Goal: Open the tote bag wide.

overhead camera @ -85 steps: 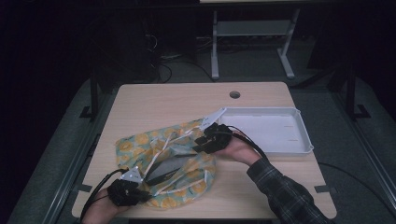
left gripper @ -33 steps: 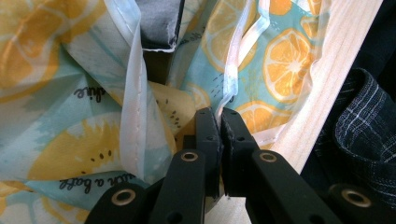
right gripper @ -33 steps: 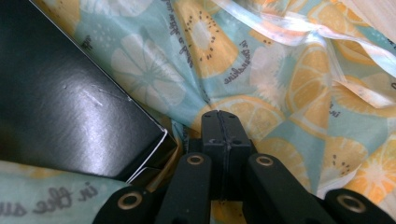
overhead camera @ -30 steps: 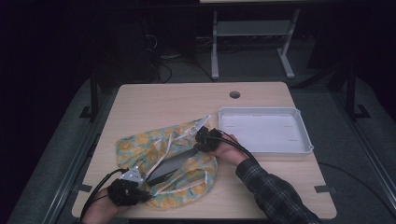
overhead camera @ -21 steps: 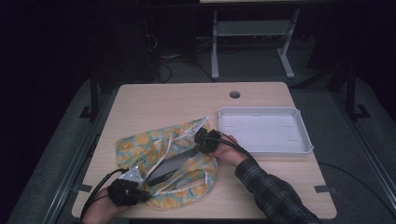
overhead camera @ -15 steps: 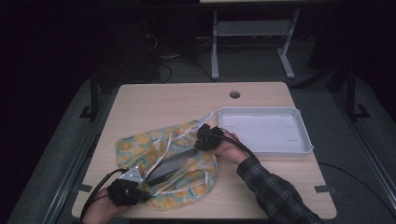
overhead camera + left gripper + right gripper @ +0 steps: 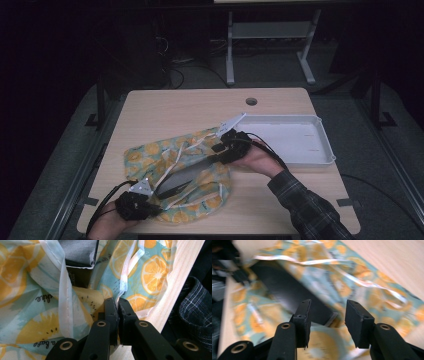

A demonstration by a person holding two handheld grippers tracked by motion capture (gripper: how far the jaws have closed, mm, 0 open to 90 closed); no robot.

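Left gripper point(image 7: 150, 192) sits low at the near left, hand point(image 7: 107, 225) behind it, cable looping back off it. Its jaws are clamped together, pinching a thin fold between the pads point(image 7: 111, 307). Right gripper point(image 7: 220, 147) is out mid-scene, pointing left, right hand point(image 7: 257, 160) under it with the plaid sleeve point(image 7: 305, 207) trailing to the near right corner. Its jaws have just been opening; a clear gap stands between the fingers point(image 7: 303, 315), nothing pressed, though that view is blurred.
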